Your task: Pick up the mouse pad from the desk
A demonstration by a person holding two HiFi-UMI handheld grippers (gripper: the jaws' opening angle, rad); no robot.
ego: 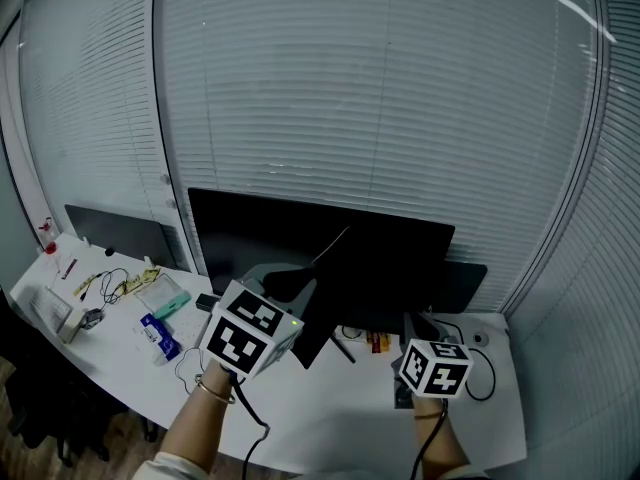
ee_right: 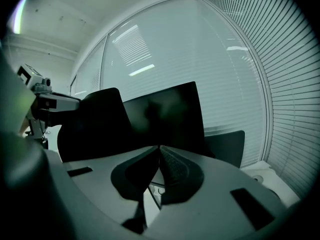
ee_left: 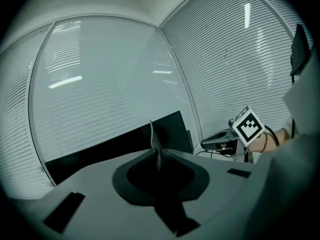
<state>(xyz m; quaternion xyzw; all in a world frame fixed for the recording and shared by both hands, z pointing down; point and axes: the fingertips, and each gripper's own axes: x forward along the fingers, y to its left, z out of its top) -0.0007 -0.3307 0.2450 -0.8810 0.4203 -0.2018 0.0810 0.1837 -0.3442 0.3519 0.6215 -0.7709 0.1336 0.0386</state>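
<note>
Left gripper [ee_left: 156, 154]: fingers clenched on an edge of the pad [ego: 315, 323], which hangs raised above the counter [ego: 330, 408], in front of the monitor [ego: 300, 228]. Right gripper [ee_right: 160, 151]: fingers pressed together at the tips; any hold on the pad is unclear.

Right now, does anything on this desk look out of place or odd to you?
Yes: the black mouse pad is not flat on the desk. It stands tilted in front of the monitor, its thin edge pinched in the left gripper's jaws. Loose cables lie tangled at the desk's left end.
</note>
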